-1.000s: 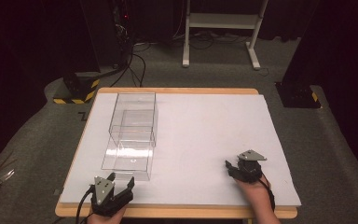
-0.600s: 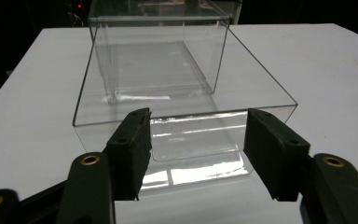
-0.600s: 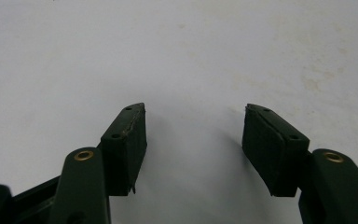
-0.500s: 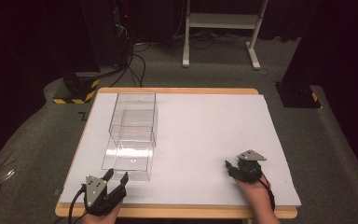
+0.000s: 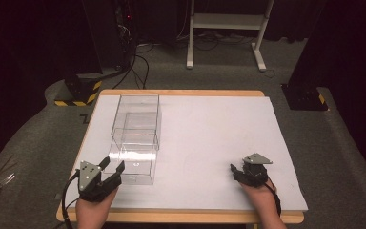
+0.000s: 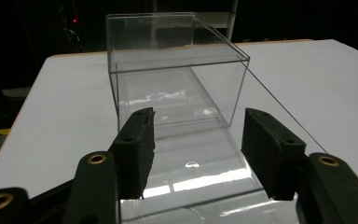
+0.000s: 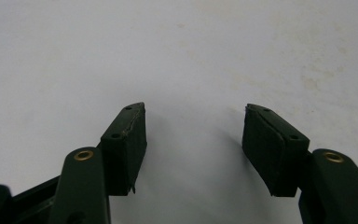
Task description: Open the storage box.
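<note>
A clear plastic box (image 5: 136, 136) lies on the left side of the white worktop (image 5: 209, 143), its open end facing the person. The left gripper (image 5: 112, 171) sits just before that near end, fingers (image 6: 137, 144) apart. The right gripper (image 5: 235, 171) rests well apart on bare worktop, fingers (image 7: 126, 144) spread and empty.

Each hand carries a black two-jaw tool: the left tool (image 5: 112, 168) and the right tool (image 5: 234, 170). A grey three-cornered plate sits on top of each (pale against the dark housing), and a black cable trails back along each wrist. Seen close in the gripper views, the jaws end in matte black pads (image 6: 139, 140), with brass-coloured rivets (image 7: 84, 155) at the linkage joints.
</note>
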Demonstrator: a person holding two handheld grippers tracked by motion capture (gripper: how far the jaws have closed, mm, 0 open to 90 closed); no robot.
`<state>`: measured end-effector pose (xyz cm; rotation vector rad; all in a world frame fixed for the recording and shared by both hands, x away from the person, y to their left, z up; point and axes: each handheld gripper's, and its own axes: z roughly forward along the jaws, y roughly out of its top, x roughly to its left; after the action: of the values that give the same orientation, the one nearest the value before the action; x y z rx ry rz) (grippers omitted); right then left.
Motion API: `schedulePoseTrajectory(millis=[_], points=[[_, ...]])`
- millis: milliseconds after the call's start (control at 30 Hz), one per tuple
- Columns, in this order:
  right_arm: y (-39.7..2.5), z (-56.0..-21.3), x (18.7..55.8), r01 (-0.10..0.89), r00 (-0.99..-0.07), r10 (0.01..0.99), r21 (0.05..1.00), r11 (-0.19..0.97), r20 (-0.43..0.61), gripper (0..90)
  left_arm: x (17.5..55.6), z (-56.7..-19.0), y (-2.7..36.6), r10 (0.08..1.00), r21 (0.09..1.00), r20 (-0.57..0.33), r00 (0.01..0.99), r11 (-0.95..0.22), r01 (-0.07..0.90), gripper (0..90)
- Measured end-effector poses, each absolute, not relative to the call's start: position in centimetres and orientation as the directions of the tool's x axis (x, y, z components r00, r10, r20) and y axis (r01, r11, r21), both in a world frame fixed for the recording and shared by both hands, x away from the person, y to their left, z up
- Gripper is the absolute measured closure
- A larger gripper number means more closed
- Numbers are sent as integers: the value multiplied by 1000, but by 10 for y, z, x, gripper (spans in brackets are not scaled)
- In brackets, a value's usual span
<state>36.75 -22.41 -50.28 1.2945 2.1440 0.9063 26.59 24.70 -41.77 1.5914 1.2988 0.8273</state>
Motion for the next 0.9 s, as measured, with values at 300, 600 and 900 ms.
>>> schedulePoseTrajectory(millis=[300, 600, 900], points=[[-224, -503, 368, 580, -442, 895, 741, 337, -60, 397, 287, -408, 271, 975, 919, -51, 218, -40, 392, 404], [-224, -503, 368, 584, -441, 896, 740, 335, -57, 398, 309, -410, 308, 985, 910, -51, 165, -22, 414, 420], [-225, -503, 368, 584, -441, 896, 740, 334, -56, 398, 331, -447, 342, 993, 871, -32, 111, -27, 491, 373]])
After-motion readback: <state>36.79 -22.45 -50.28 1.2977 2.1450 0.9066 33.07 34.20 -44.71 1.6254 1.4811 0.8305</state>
